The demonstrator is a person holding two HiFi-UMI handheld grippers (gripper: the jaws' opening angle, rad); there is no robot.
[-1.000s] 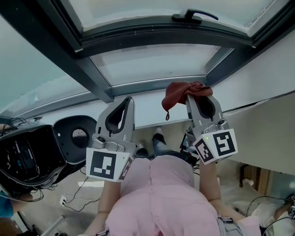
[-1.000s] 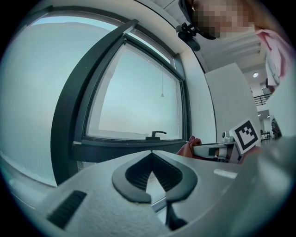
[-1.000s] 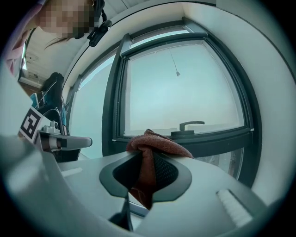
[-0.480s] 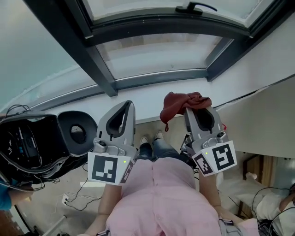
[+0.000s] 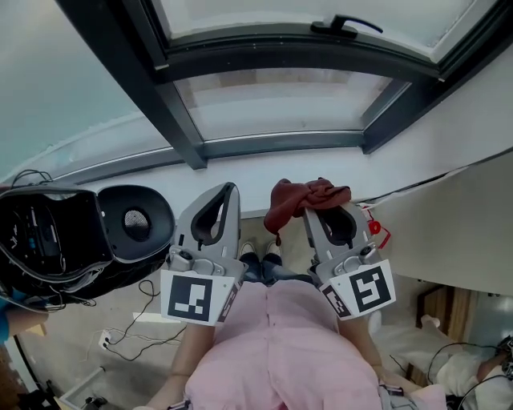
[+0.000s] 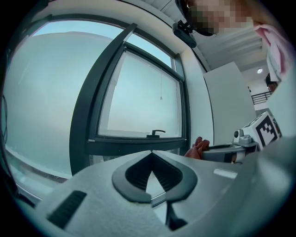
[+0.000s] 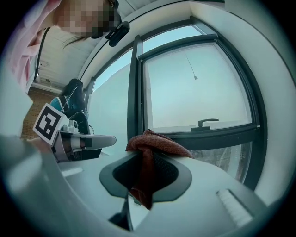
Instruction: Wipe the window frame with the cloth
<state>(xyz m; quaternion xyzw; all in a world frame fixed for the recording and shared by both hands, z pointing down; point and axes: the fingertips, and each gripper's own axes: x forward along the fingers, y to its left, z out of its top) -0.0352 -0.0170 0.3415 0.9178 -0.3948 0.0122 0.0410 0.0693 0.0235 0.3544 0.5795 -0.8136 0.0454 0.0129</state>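
A dark red cloth [image 5: 295, 200] is bunched at the tip of my right gripper [image 5: 317, 205], which is shut on it; in the right gripper view the cloth [image 7: 150, 147] drapes over the jaws and hangs down between them. My left gripper [image 5: 228, 192] is beside it on the left, shut with nothing in it. Both are held short of the white sill [image 5: 240, 178], below the dark window frame [image 5: 280, 145]. The frame's lower bar [image 7: 212, 135] and handle [image 7: 207, 122] lie ahead of the right gripper. From the left gripper [image 6: 150, 152] the same frame [image 6: 134, 142] shows ahead.
A black open case [image 5: 56, 240] with cables stands at the left. A black window handle [image 5: 345, 24] sits on the upper bar. A white wall panel [image 5: 457, 224] rises on the right. Cables lie on the floor [image 5: 120, 336] below.
Both grippers have drawn back and slightly left from the window; the right one still holds the cloth. The view has shifted, so the black case shows more.
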